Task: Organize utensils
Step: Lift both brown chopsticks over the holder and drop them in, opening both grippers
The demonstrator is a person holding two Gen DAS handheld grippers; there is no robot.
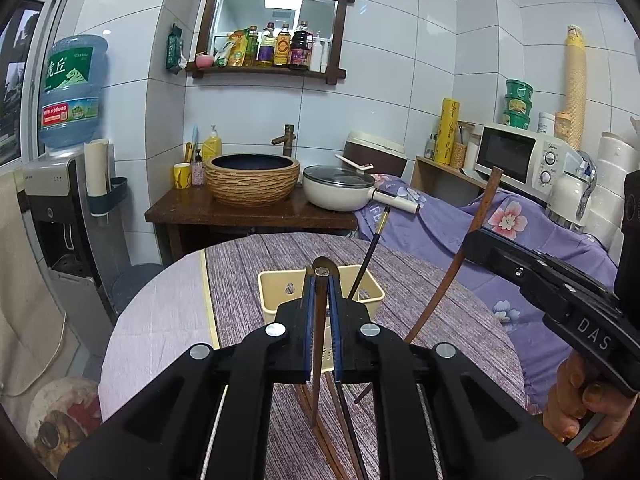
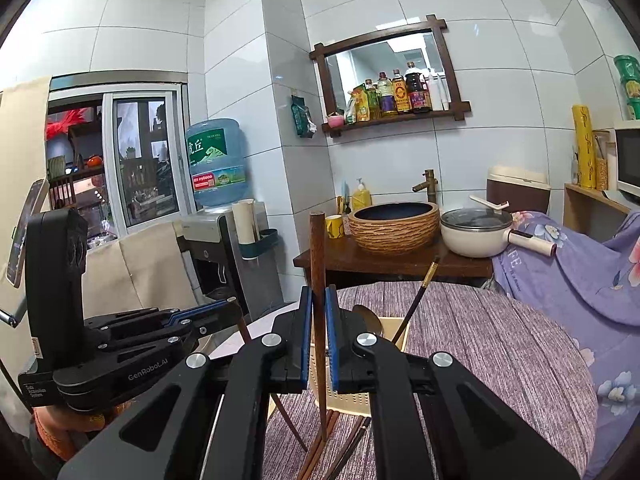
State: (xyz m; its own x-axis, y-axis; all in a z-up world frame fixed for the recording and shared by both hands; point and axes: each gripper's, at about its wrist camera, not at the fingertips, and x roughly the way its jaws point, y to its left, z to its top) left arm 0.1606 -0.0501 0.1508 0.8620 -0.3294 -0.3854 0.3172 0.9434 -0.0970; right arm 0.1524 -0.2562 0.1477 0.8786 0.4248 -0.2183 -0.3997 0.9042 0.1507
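I have both tongs clamped on chopsticks above the round bench with its purple striped cloth. My left tongs are pressed together on 1 brown wooden chopstick; it runs between the blue pads, its blunt end poking out just past the tips and its thin end hanging down toward the cloth. My right tongs are shut on a second brown wooden chopstick, held close to upright, its square top standing well above the pads and its point just above the cloth.

Just beyond both tongs stands the cream plastic utensil holder, a perforated box on the bench. A dark chopstick with a gold band leans out of it toward the right, and in the right wrist view a metal spoon bowl shows at the holder's rim, partly hidden by the tongs.

On the cloth below the tongs lies a loose bundle of more brown and dark chopsticks, ends crossing. From the left wrist view, a hand grips the right tool's handle.
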